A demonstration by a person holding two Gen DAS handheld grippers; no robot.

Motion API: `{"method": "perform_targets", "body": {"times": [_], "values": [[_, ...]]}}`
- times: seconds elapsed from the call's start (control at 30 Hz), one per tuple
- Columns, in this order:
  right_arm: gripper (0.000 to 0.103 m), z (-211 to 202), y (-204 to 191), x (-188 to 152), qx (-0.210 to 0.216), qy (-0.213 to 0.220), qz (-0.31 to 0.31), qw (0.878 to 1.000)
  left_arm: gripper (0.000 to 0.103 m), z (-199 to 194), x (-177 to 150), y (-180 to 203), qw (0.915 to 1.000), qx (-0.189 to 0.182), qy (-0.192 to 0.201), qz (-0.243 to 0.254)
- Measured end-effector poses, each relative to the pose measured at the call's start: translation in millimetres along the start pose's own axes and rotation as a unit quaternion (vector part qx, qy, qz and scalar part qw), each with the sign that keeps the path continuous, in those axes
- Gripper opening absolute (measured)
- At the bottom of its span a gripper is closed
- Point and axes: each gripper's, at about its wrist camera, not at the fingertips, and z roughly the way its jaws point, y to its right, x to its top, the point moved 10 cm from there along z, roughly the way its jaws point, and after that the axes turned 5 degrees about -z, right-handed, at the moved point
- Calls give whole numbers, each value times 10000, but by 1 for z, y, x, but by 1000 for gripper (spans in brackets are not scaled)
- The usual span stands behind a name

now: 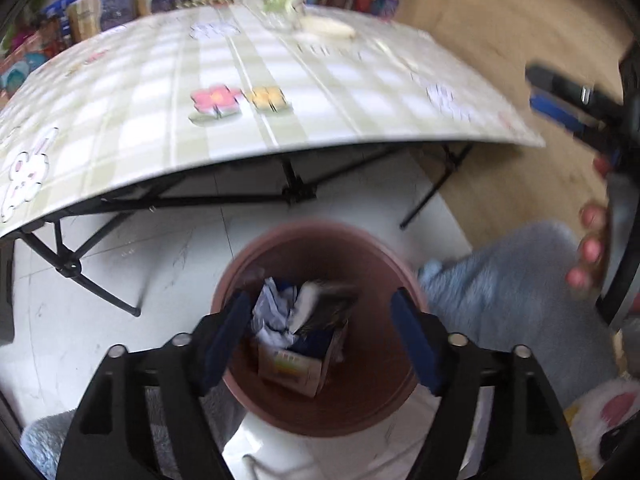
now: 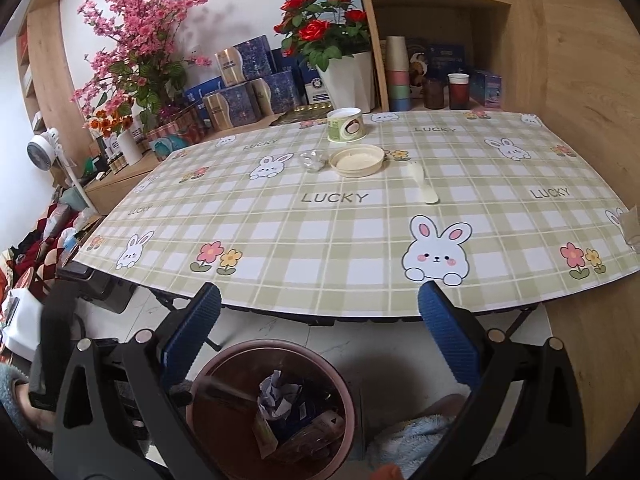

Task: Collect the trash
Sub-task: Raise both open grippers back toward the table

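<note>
A brown round bin stands on the white floor below the table's front edge; it also shows in the right wrist view. Crumpled paper, a small carton and a dark blurred piece lie in or over it. My left gripper is open and empty right above the bin. My right gripper is open and empty, in front of the table. On the table lie a cup, a round lid, a plastic spoon and clear wrapping.
The checked table has black folding legs. Flower pots, boxes and stacked cups stand on shelves behind it. A wooden wall rises at right. A light blue fluffy cloth lies beside the bin.
</note>
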Motion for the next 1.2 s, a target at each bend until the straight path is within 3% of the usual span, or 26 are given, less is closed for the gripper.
{"method": "perform_targets", "body": {"times": [0.1, 0.3, 0.47, 0.57, 0.63, 0.77, 0.97, 1.07, 1.2], "values": [[97, -1, 6, 1, -10, 48, 100, 9999, 91, -16, 19, -15, 9985, 388, 378, -115], [97, 3, 21, 4, -33, -30, 291, 9996, 95, -50, 61, -38, 9904, 695, 1126, -399], [97, -2, 38, 21, -34, 163, 540, 9984, 96, -68, 96, -45, 9838, 917, 1494, -370], [97, -10, 45, 31, -3, 305, 580, 9978, 96, -85, 123, -41, 9766, 902, 1915, -374], [97, -7, 51, 28, -27, 138, 447, 9989, 96, -95, 134, -40, 9717, 831, 2154, -501], [97, -1, 64, 24, -252, -89, 312, 9992, 97, -98, 148, -42, 9692, 663, 2270, -684], [97, 20, 101, 21, -443, -169, 803, 9956, 97, -80, 160, -42, 9733, 721, 2126, -471], [97, 38, 115, 18, -519, -380, 677, 9956, 97, -67, 166, -45, 9752, 772, 2025, -439], [84, 63, 126, 21, -554, -612, 306, 9961, 97, -51, 182, -47, 9765, 725, 1972, -476]]}}
